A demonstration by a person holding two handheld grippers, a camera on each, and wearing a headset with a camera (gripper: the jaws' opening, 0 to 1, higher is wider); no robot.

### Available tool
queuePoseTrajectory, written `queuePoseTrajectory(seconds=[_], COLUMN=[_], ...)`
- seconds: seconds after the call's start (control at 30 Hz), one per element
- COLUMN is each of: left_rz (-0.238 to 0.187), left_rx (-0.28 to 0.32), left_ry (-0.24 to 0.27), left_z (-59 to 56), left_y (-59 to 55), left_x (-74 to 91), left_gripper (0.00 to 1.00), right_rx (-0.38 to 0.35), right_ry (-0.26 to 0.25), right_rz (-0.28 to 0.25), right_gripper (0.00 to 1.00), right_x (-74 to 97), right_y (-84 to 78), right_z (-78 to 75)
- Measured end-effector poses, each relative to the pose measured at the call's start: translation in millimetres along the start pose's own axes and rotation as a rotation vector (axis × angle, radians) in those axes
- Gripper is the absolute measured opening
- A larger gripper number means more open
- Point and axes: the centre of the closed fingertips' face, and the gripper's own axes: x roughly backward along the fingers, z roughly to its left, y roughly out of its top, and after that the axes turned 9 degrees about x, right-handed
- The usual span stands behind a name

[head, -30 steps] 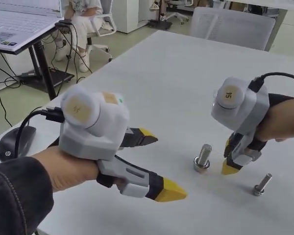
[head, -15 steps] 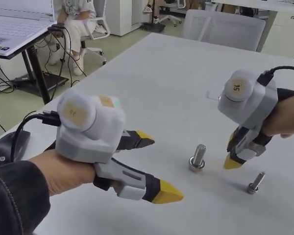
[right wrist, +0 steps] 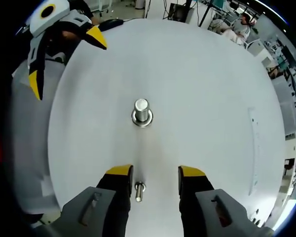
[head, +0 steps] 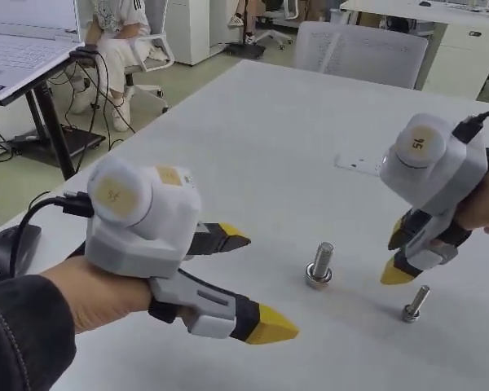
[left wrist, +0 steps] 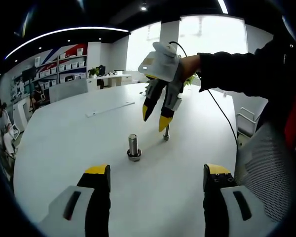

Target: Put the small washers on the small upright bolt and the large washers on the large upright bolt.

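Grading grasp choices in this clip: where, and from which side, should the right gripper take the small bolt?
Probably on its thin shank, coming straight down from above. The small bolt stands upright, head on the table, so the shank is its one raised part, and the open right gripper looks down on it.

The left tongs (head: 259,285) hover to the left of the large bolt (head: 319,265), jaws spread wide and pointing toward it. They are gripped by the left hand (head: 98,293), which comes out of a dark sleeve (head: 24,334). The right tongs (head: 395,259), held by the right hand (head: 485,204), hang just right of that bolt. Their tips angle down toward the bench (head: 253,130) and their jaws are parted less widely.
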Motion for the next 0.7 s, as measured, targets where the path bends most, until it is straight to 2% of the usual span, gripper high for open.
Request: queuePoseTrajectory(seconds=[0.1,0.2,0.7], left_rz=[0.001,0.004,0.008], left_rx=[-0.002,-0.003,-0.013], left_ry=[-0.001,-0.003,-0.013], left_z=[-0.4,-1.0,-3.3], left_y=[0.0,-0.3,-0.9], left_x=[-0.2,-0.7,-1.3], left_gripper=[0.77,0.77,0.77], right_rx=[-0.016,-0.029,-0.097], right_ry=[-0.001,-0.012,-0.031], right_rz=[-0.014,-0.031,-0.094], right_gripper=[0.42,0.49,0.7], right_x=[1.7,2.4,3.8], right_y=[-2.8,-4.5,-14.8], right_z=[3.0,3.8,17.3])
